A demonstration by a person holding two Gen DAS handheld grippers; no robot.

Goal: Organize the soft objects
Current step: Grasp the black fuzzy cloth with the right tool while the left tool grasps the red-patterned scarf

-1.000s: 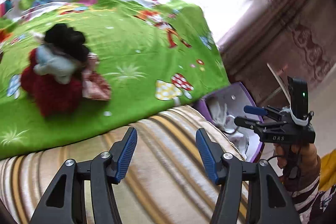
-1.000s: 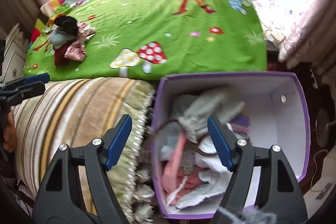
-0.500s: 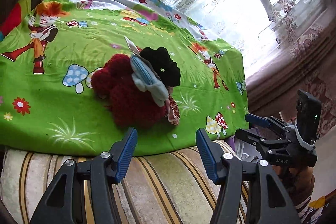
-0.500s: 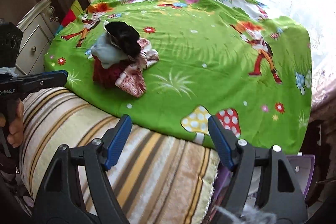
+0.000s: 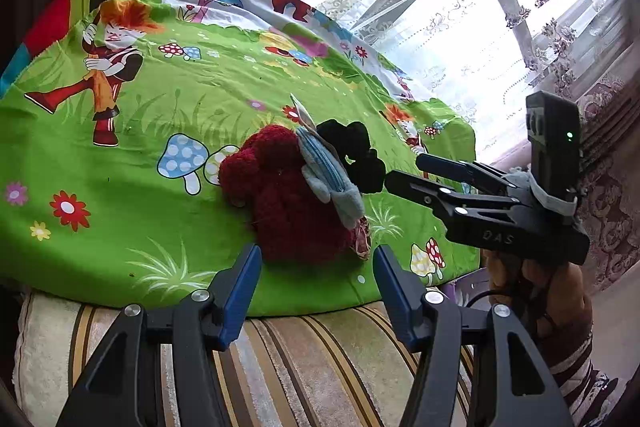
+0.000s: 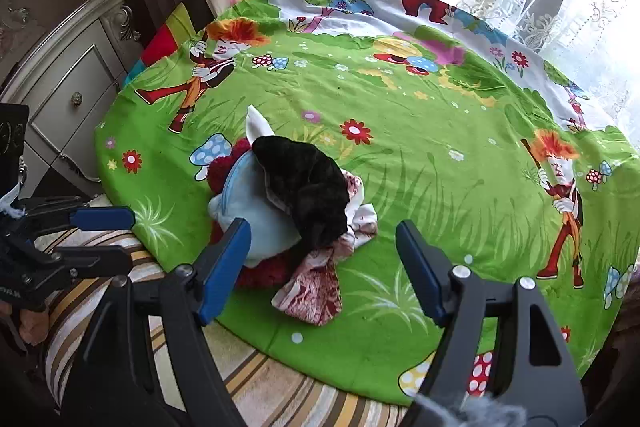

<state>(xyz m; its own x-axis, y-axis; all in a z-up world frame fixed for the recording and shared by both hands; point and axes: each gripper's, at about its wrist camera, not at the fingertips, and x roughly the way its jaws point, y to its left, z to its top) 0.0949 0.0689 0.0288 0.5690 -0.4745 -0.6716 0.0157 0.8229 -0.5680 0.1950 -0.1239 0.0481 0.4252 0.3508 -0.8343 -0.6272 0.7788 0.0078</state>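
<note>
— On the green cartoon bedsheet (image 6: 420, 147), the pile of soft things sits near the front edge: black plush (image 6: 308, 187) atop a pale blue pouch (image 6: 256, 215), red fuzzy item (image 5: 288, 203) and patterned cloth (image 6: 320, 287).

— Risk?

— I could snag two layers together, dragging the heap.

— Jaws?

— My right gripper (image 6: 322, 267) and left gripper (image 5: 316, 287) both gape, empty, touching nothing.
</note>
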